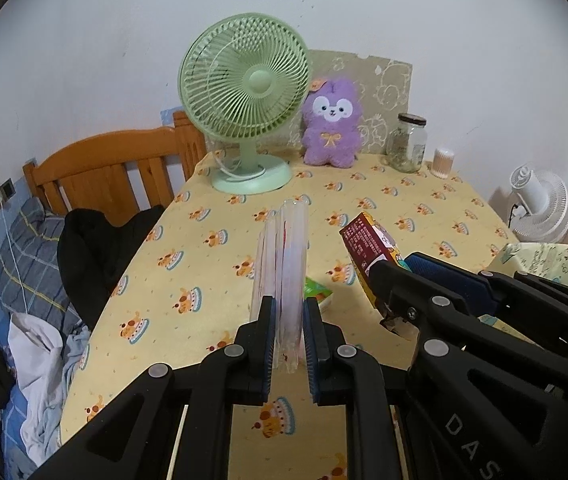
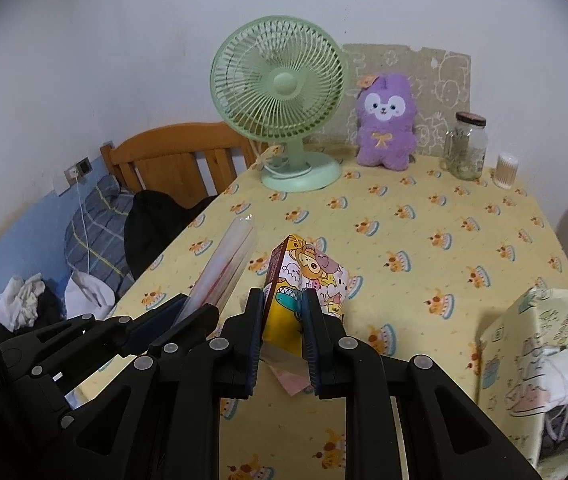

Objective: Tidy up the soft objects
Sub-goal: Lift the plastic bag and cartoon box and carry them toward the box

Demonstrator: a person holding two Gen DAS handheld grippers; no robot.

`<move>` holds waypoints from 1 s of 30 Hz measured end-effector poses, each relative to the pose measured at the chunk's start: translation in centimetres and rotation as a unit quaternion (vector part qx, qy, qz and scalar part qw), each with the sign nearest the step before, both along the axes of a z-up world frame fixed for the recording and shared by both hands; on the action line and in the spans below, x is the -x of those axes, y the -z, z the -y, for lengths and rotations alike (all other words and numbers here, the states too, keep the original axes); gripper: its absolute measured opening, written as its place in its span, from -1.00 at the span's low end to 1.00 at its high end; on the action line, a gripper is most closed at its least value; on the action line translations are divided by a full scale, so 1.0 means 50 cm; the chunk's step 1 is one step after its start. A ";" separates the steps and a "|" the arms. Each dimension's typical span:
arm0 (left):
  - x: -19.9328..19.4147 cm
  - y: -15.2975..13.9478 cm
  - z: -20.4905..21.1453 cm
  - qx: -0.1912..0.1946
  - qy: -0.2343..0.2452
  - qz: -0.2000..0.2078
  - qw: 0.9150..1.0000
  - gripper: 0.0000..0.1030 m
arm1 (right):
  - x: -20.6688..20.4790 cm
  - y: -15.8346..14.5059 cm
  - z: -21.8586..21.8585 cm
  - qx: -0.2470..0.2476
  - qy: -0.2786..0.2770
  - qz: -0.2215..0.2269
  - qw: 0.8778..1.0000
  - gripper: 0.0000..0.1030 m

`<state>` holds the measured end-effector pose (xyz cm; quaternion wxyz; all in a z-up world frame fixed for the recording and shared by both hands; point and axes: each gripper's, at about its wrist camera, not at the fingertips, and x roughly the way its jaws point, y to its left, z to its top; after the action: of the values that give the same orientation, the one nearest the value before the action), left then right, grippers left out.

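My left gripper [image 1: 288, 312] is shut on a clear plastic packet [image 1: 284, 264] that sticks up and forward above the yellow tablecloth; it also shows in the right wrist view [image 2: 228, 264]. My right gripper [image 2: 282, 304] is shut on a colourful cartoon tissue pack [image 2: 307, 280], held above the table, and shows in the left wrist view [image 1: 371, 252] at the right. A small green-and-white packet [image 1: 317, 292] lies on the cloth between the grippers. A purple plush toy [image 1: 331, 124] sits upright at the back, apart from both grippers.
A green desk fan [image 1: 244, 96] stands at the back left. A glass jar [image 1: 407, 144] and a cotton-swab tub [image 1: 443, 162] stand back right. A patterned fabric box [image 2: 543, 352] holding cloth sits at the right. A bed with clothes [image 1: 32, 320] lies left.
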<state>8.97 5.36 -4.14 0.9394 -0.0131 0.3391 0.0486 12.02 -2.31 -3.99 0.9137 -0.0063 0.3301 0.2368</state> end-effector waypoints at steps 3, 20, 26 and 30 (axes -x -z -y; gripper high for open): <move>0.004 -0.012 0.014 -0.002 0.004 0.006 1.000 -0.78 | 0.005 -0.013 0.013 -0.002 0.002 0.006 1.000 -0.57; -0.001 -0.054 0.119 -0.009 0.028 0.025 0.999 -0.77 | 0.017 -0.059 0.125 -0.013 0.023 0.033 0.999 -0.57; -0.016 -0.054 0.168 -0.016 0.042 0.027 0.999 -0.77 | 0.005 -0.057 0.179 -0.015 0.034 0.035 0.999 -0.57; -0.028 -0.051 0.200 -0.017 0.053 0.027 0.998 -0.77 | 0.000 -0.053 0.211 -0.013 0.045 0.034 0.998 -0.57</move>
<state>10.37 -4.66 -1.57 0.9495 0.0194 0.3132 0.0040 12.03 -12.84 -1.35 0.9340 0.0127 0.2958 0.1998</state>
